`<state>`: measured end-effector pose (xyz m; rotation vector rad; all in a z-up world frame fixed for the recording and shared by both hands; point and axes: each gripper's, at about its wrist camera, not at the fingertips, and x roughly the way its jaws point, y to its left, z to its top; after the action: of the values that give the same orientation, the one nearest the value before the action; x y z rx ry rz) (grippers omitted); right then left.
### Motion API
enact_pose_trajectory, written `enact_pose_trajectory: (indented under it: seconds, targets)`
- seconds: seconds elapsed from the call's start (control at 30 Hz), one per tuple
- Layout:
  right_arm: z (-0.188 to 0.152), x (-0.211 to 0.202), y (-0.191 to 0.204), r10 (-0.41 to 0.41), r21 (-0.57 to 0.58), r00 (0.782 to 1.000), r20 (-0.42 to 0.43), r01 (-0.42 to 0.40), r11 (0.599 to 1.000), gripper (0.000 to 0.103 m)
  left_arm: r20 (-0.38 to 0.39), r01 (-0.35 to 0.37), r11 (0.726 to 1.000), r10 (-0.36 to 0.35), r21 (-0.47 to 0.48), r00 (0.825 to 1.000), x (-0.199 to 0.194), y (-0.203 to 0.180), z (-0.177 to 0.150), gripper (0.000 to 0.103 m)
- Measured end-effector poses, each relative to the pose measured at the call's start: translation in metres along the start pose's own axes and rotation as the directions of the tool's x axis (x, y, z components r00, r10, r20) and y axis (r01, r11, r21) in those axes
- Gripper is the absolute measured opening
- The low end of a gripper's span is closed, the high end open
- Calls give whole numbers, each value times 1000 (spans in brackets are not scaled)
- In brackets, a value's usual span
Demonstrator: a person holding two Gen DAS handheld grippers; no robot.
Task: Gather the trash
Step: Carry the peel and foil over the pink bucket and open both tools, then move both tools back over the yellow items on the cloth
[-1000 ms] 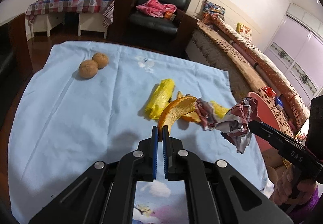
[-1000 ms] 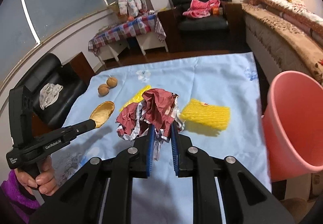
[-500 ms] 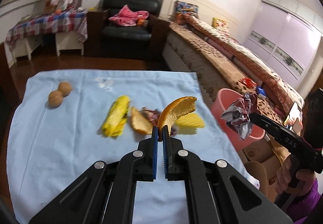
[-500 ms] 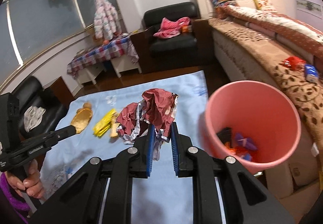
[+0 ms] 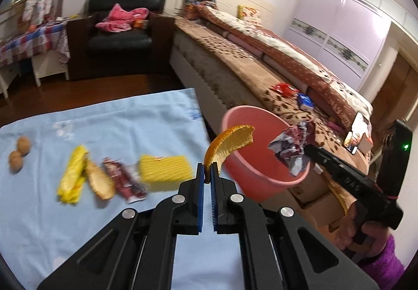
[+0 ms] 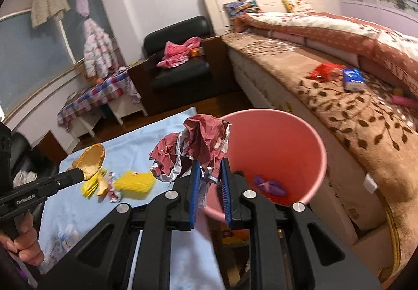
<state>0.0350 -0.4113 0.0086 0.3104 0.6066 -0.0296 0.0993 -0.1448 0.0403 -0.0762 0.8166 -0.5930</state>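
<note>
Both grippers loaded, near bin. Left gripper [image 5: 208, 172] jaws clamped on orange peel [image 5: 227, 144], held in front of pink bin [image 5: 263, 175] rim, not over opening yet. Right gripper [image 6: 211, 175] jaws pinched on crumpled wrapper [image 6: 194, 142], at bin's near rim.

Done: bin holds some trash already, purple scrap [image 6: 269, 183] visible inside.

Left, by my judgement: drop these two, then clear blue cloth [image 5: 78, 211]: yellow wrapper [image 5: 72, 176], second peel [image 5: 100, 180], red packet [image 5: 124, 180], yellow foam net [image 5: 165, 169]. Two walnuts [image 5: 19, 154] at far edge; trash or not, cannot tell.

Home bedroom, long bed [image 6: 339, 60] with quilts, black armchair [image 5: 120, 26], wardrobe [image 5: 347, 36]
</note>
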Motion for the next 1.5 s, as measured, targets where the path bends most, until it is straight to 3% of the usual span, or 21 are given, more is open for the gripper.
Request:
enact_pose_trajectory:
  seconds: [0.4, 0.83, 0.97, 1.03, 1.17, 1.5]
  targets:
    - [-3, 20, -47, -43, 66, 999, -23, 45, 997, 16, -83, 58, 991, -48, 120, 995, 76, -73, 22, 4]
    - [-6, 52, -62, -89, 58, 994, -67, 93, 994, 16, -158, 44, 990, -23, 131, 987, 135, -88, 20, 4]
    - [-8, 56, -63, -80, 63, 994, -73, 84, 994, 18, -158, 35, 991, -15, 128, 987, 136, -86, 19, 19]
    - [-9, 57, -64, -67, 73, 994, -84, 73, 995, 22, -148, 30, 992, -11, 125, 989, 133, -86, 19, 35]
    - [-8, 57, -64, -42, 78, 995, -88, 49, 996, 39, -109, 25, 991, -10, 132, 994, 122, -86, 19, 41]
    - [-11, 34, -31, -21, 5, 999, -34, 21, 1000, 39, -39, -2, 994, 7, 111, 999, 89, -76, 12, 46]
